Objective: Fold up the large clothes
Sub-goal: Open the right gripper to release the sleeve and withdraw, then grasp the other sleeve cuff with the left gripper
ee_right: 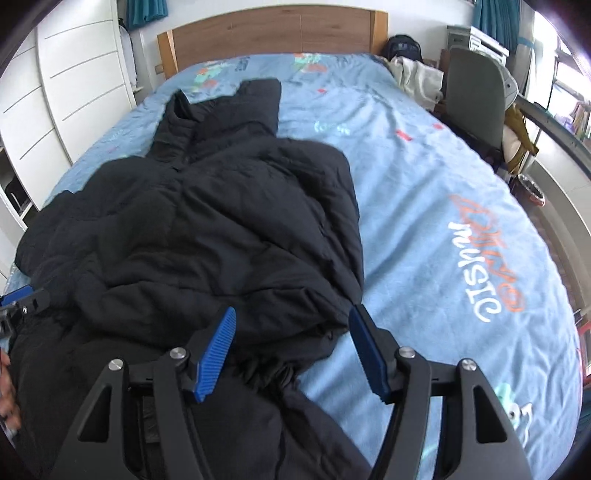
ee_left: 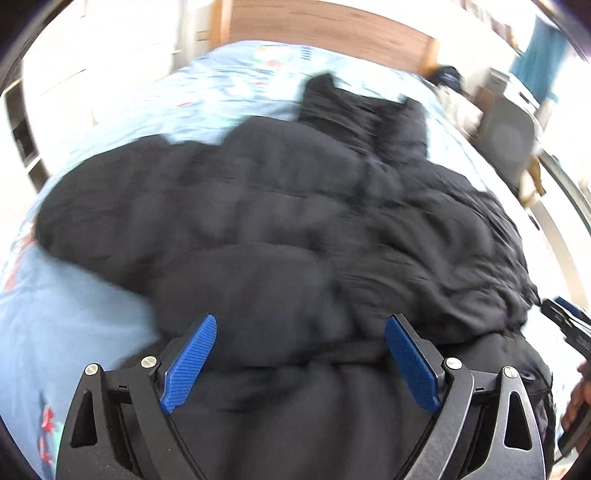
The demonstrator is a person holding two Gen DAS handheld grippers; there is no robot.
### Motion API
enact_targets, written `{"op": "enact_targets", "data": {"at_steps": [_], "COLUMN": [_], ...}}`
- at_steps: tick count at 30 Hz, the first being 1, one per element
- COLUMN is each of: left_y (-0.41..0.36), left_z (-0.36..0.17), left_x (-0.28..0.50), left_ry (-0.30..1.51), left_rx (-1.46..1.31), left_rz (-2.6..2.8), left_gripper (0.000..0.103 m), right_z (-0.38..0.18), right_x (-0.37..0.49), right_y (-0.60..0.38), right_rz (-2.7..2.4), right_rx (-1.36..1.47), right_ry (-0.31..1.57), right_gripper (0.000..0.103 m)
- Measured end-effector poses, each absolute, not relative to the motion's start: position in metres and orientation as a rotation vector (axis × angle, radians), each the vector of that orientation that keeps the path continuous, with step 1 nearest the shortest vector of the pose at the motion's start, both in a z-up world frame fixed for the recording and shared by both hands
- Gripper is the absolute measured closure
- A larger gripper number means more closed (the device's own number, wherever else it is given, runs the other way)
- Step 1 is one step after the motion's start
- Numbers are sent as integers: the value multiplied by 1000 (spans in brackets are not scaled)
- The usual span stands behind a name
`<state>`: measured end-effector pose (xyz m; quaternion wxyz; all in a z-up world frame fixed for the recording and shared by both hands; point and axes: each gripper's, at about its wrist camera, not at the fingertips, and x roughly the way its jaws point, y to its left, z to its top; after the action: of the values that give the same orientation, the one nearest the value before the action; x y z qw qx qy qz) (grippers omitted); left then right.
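Blue printed bedsheet (ee_right: 424, 155), wooden headboard (ee_right: 273, 33), white wardrobe (ee_right: 74, 74).

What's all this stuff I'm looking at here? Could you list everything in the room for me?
Puffy black quilted coat: one, black, spread lengthwise on the bed, collar toward the headboard.
Light blue printed bedspread: one, blue with orange and white lettering, covering the bed.
Wooden headboard: one, brown, at the far end of the bed.
White wardrobe: one, white, left of the bed.
Grey chair: one, grey, right of the bed.
Dark backpack: one, dark, by the headboard's right corner.
Teal curtains: teal, at the far wall.
Left gripper: one, black with blue fingers, open above the coat's near end.
Right gripper: one, same colours, open over the coat's right edge.
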<state>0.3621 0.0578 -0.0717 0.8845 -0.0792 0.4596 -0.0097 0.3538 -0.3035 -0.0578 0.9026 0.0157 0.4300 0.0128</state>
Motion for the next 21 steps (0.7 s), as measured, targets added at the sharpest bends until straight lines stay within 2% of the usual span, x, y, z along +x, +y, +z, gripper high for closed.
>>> {"op": "enact_targets", "data": {"at_steps": [8,13,18,21], "left_y": [213,308,377,408], "left_z": [-95,-121,-136,-149], "left_x": [359,367,381,392], "left_ry": [977,955,897,867], "left_rx": [-364,-581,-800,-961], "left_rz": [213,330,378,378], "left_gripper": [11,11,12,17], "right_z": [-39,-42,-45,-47], "right_x": [315,296,287,284], "right_y": [-291,-291,-300,-308], "right_rz": [20,-13,-56,-90], "right_rx": [71,103,135,160], "right_ry": [867,880,892,900], "right_gripper": [41,41,41,41]}}
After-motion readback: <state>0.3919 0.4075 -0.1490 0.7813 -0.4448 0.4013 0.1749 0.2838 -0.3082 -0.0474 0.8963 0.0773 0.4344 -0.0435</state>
